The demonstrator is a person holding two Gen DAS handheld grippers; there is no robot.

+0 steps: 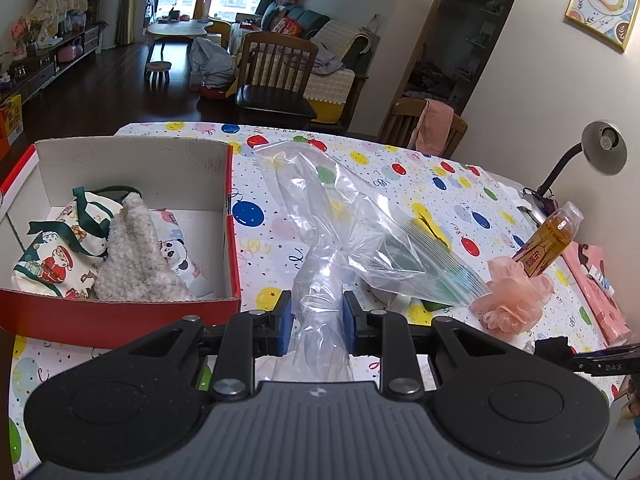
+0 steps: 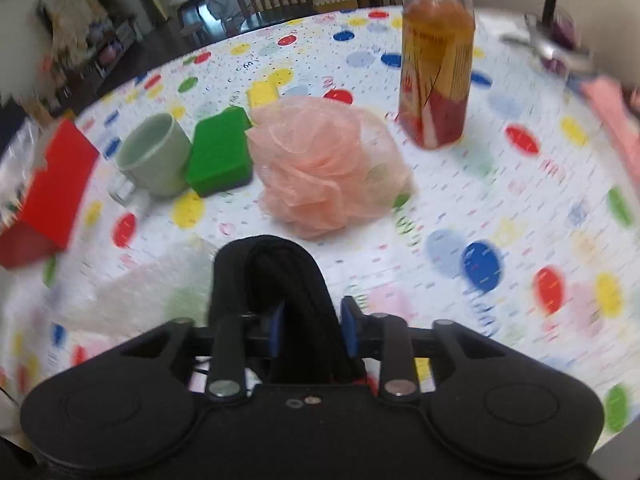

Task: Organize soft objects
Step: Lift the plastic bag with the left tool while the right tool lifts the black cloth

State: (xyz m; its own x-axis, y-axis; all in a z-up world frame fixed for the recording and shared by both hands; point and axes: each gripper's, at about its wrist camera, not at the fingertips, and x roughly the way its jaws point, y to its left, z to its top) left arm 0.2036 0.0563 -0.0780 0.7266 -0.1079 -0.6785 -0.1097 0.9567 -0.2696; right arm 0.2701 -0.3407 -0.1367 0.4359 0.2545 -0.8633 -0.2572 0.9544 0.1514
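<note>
We've got the left gripper point(image 1: 317, 322) clamped on a bunched clear zip bag point(image 1: 360, 232) at frame centre; the right gripper point(image 2: 312, 330) pinches a black knit thing point(image 2: 272, 276). Risk: slick plastic slides out short of the red box point(image 1: 120, 316) at left; the dangling bag could sweep the pink pouf point(image 1: 516, 296).

Crumpled clear zip bag point(image 1: 340, 232) lifted over the table — black fabric point(image 2: 280, 280), perhaps folded, held.

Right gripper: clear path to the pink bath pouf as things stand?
Probably not yet. The pink bath pouf lies ahead with bare tablecloth between, but the right gripper is already shut on a black fabric item.
</note>
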